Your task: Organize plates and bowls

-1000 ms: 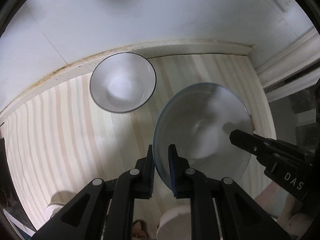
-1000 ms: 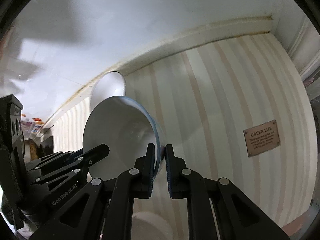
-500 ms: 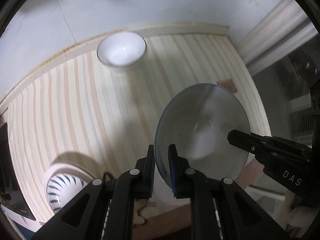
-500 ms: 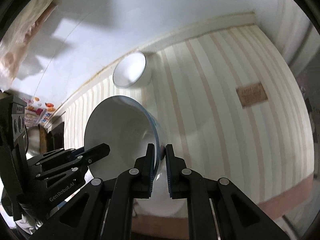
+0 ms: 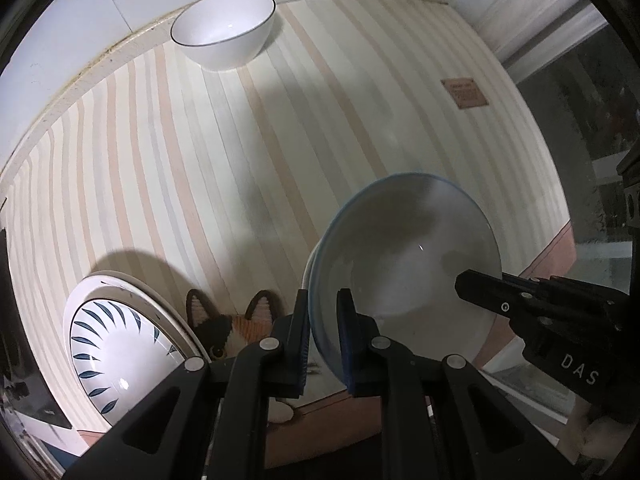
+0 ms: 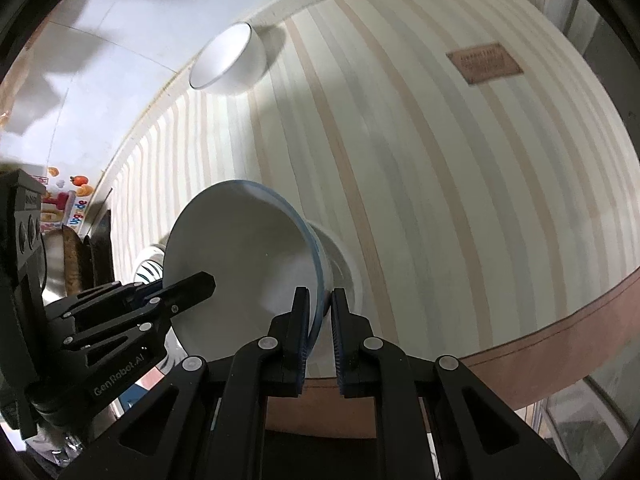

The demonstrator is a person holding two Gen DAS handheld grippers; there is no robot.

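Blue-rimmed bowl (image 5: 404,264) clamped at opposite rims by left gripper (image 5: 323,340), right gripper (image 6: 320,332), above striped mat (image 5: 200,160)

I count two bowls: a blue-rimmed bowl (image 5: 404,256) and a dark-rimmed white bowl (image 5: 226,34). I see one plate (image 5: 120,356) with blue leaf marks, one cat-face mat (image 5: 230,326), one brown label (image 5: 465,93), and two grippers.

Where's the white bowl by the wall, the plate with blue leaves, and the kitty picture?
White black-rimmed bowl (image 5: 224,36): left wrist view, on its inside.
White plate with blue leaf pattern (image 5: 120,356): left wrist view, on its face.
Calico cat picture (image 5: 224,330): left wrist view, on the cat's face.
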